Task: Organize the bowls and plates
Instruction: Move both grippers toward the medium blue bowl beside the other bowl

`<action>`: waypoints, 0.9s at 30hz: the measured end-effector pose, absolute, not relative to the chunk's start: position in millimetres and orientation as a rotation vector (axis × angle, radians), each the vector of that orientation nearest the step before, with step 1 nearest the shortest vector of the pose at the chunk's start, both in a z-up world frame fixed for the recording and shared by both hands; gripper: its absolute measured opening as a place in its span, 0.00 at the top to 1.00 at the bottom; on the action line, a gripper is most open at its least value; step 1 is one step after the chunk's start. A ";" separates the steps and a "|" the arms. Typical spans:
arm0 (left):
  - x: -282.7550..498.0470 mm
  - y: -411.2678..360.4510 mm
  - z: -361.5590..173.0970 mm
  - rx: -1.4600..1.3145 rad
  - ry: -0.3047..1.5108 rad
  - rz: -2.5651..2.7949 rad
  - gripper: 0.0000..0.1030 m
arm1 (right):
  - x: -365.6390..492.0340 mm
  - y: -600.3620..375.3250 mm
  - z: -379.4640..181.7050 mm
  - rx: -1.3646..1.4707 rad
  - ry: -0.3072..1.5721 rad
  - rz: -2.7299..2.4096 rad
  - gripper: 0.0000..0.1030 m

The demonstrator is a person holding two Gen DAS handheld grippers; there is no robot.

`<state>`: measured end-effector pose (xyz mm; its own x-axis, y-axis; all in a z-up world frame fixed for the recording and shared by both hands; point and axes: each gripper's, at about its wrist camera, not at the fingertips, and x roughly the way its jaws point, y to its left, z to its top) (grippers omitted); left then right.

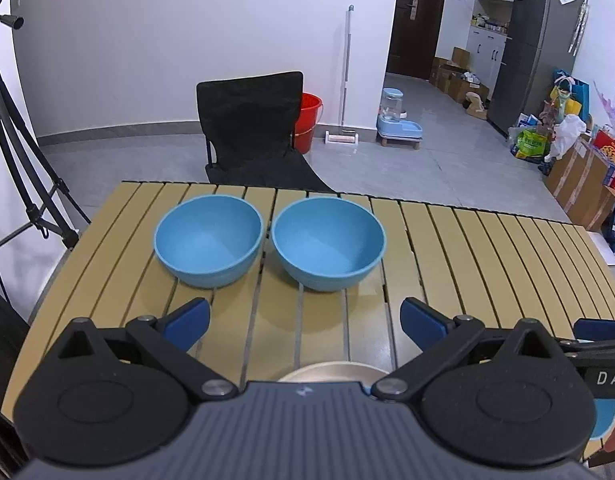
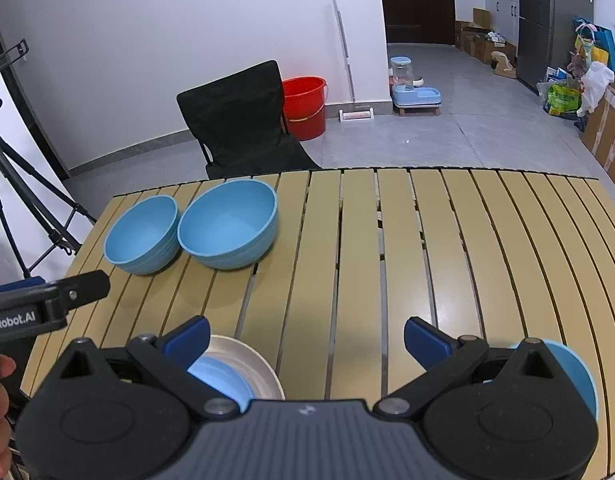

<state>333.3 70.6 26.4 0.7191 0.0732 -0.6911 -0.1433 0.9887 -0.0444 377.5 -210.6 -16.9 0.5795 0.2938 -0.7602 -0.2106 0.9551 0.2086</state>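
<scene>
Slatted tan folding table (image 2: 387, 240) carries everything: two round light-blue plastic bowls (image 1: 209, 236) (image 1: 327, 242) side by side at its far left, a silver metal plate holding a blue dish (image 2: 243, 368) at the near edge, and a blue disc (image 2: 579, 380) to the right. Left gripper (image 1: 305, 322) and right gripper (image 2: 307, 340) both hover spread apart, empty. Nothing seems stacked yet; nesting the bowls looks next, with no obstruction between.

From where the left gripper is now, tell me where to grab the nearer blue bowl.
Pinch the near rim of the right blue bowl from above: it stands upright and empty, with a thin wall. The left gripper is open, directly in front of it.
</scene>
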 end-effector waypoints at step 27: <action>450.1 94.0 22.7 -0.029 0.780 0.087 0.00 | 473.8 -172.6 -30.0 0.119 0.949 0.297 0.00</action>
